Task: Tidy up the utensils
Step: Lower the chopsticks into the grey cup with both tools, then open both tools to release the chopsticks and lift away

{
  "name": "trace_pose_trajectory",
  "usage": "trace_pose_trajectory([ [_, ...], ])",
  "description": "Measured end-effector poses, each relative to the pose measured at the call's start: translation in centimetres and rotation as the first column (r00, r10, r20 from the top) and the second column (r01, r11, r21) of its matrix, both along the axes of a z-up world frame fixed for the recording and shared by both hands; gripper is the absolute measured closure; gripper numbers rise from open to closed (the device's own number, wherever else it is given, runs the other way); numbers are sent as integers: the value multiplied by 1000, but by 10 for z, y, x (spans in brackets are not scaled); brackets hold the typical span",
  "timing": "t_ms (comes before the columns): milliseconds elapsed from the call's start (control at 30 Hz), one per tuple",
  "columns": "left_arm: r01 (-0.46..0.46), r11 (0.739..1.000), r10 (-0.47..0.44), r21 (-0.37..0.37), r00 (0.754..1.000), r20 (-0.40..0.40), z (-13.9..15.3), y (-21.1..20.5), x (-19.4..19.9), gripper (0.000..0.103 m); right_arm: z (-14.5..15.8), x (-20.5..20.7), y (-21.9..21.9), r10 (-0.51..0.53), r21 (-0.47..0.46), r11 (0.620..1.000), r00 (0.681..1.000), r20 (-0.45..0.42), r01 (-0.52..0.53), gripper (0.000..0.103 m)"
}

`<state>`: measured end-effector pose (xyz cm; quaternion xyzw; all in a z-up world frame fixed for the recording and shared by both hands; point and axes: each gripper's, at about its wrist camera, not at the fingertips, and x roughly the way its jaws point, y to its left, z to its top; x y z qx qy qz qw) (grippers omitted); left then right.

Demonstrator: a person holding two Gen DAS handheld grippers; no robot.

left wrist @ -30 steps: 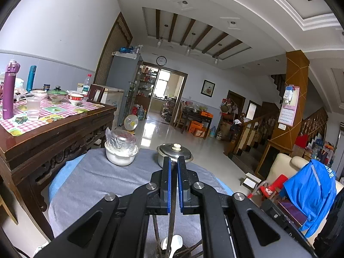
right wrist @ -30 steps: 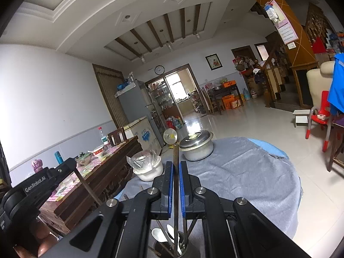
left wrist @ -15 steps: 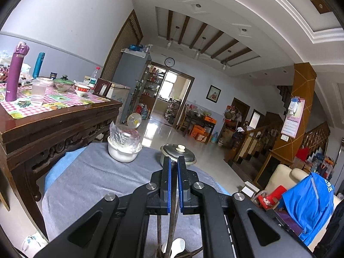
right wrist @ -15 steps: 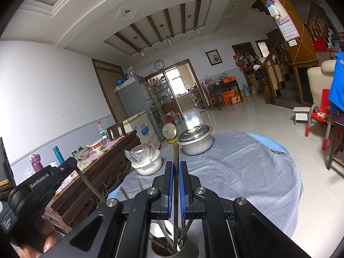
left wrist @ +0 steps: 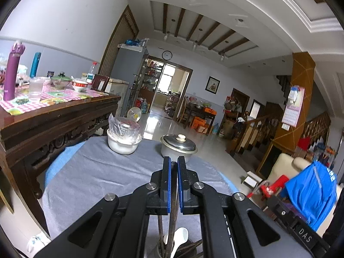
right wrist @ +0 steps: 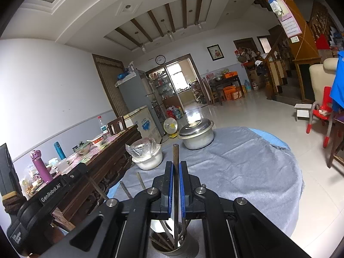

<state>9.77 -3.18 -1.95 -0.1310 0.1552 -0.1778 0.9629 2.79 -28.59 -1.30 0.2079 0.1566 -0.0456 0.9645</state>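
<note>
- While both tongs hang over the metal cup on the grey cloth, the right tongs pinch an upright chopstick.
- Left tongs pinch another chopstick (its lower end sits in the cup, beside a white spoon).
- Beyond the tips stand a lidded pot and a wrapped bowl.

"GenRobot.AI" on the left gripper; "DAS" on a black case.

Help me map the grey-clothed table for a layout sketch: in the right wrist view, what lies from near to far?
Utensil holder → right hand-held gripper clamping a chopstick → white bowl under plastic → lidded metal pot.
</note>
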Motion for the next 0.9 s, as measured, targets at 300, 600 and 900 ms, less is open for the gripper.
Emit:
trace_pose_trajectory([
  [300, 15, 1000, -14, 16, 1000, -17, 1, 7, -8, 97, -3, 7, 10, 36, -11, 999, 999, -15, -36, 97],
  [600, 22, 999, -21, 26, 999, -34, 0, 13, -11, 97, -9, 11, 22, 60, -25, 998, 998, -36, -61, 97],
  [900, 35, 998, -31, 48, 996, -84, -11, 13, -9, 97, -10, 11, 26, 72, -27, 997, 996, -44, -73, 97],
])
